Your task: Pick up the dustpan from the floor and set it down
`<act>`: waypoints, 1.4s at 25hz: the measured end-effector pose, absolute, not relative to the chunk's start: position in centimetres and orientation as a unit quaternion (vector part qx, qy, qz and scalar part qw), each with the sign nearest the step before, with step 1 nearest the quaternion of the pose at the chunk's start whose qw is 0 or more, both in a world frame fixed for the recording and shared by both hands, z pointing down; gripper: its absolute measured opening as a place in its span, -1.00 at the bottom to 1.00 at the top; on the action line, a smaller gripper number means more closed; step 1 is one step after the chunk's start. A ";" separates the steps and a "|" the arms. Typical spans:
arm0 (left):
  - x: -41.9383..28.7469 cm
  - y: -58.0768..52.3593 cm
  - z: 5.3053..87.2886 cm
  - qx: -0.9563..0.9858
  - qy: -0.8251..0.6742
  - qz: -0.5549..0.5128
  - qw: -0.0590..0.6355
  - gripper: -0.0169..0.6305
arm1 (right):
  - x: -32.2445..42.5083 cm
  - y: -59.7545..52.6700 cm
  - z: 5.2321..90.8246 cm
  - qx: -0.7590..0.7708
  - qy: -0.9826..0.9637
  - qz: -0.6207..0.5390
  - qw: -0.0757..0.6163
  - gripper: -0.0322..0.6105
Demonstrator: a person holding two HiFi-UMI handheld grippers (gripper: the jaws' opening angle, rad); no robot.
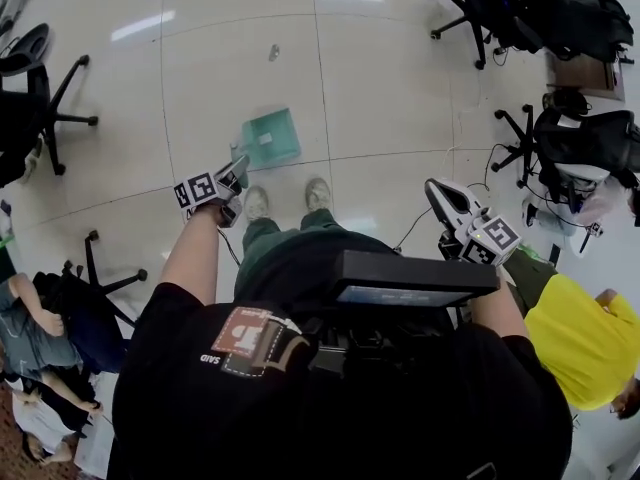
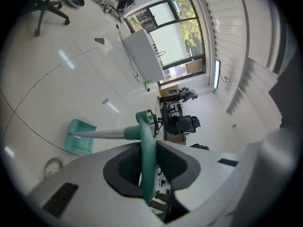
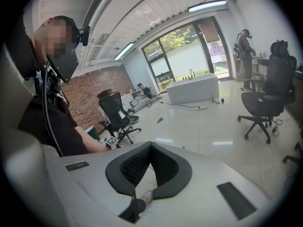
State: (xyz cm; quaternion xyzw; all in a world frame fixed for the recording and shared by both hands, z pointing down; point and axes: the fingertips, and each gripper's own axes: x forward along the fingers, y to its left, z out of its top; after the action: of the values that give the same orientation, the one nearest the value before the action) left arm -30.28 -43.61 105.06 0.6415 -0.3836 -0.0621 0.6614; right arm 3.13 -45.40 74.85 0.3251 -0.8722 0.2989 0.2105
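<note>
The teal dustpan has its pan low over the white floor just ahead of my shoes, and whether it touches the tiles cannot be told. In the left gripper view the pan sits at the end of a silver shaft, and the shaft ends in a teal handle. My left gripper is shut on that handle, which runs between the black pads. Out to the right, away from the dustpan, my right gripper is shut with nothing in it.
Black office chairs stand at far right, right and left. A person in yellow sits at the right, and others are at the lower left. A cable and small scraps lie on the floor.
</note>
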 end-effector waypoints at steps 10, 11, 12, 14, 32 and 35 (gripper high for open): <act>-26.2 -47.2 92.6 0.666 -0.334 -0.129 0.654 -0.71 | 4.0 -48.9 69.5 0.338 -0.877 0.290 0.178 -0.84; -25.9 -47.8 89.8 0.666 -0.329 -0.143 0.654 -0.71 | 4.1 -49.4 68.3 0.340 -0.878 0.289 0.172 -0.84; -25.6 -48.4 86.7 0.669 -0.320 -0.159 0.652 -0.71 | 4.1 -49.9 66.9 0.341 -0.879 0.289 0.166 -0.84; -25.9 -49.0 80.2 0.680 -0.306 -0.179 0.642 -0.71 | 3.5 -50.0 63.9 0.342 -0.882 0.285 0.153 -0.84; -33.4 -32.3 48.6 0.755 -0.316 -0.216 0.532 -0.71 | -5.0 -35.6 45.9 0.302 -0.929 0.205 0.056 -0.84; -32.0 -30.7 45.8 0.763 -0.318 -0.224 0.516 -0.71 | -3.5 -33.9 44.2 0.290 -0.933 0.205 0.055 -0.84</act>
State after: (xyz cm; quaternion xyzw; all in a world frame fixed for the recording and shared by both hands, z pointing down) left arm -31.99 -30.69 45.83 0.7633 -0.3176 -0.2242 0.5161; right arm -3.51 -33.95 44.17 0.2904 -0.9331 0.2050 0.0550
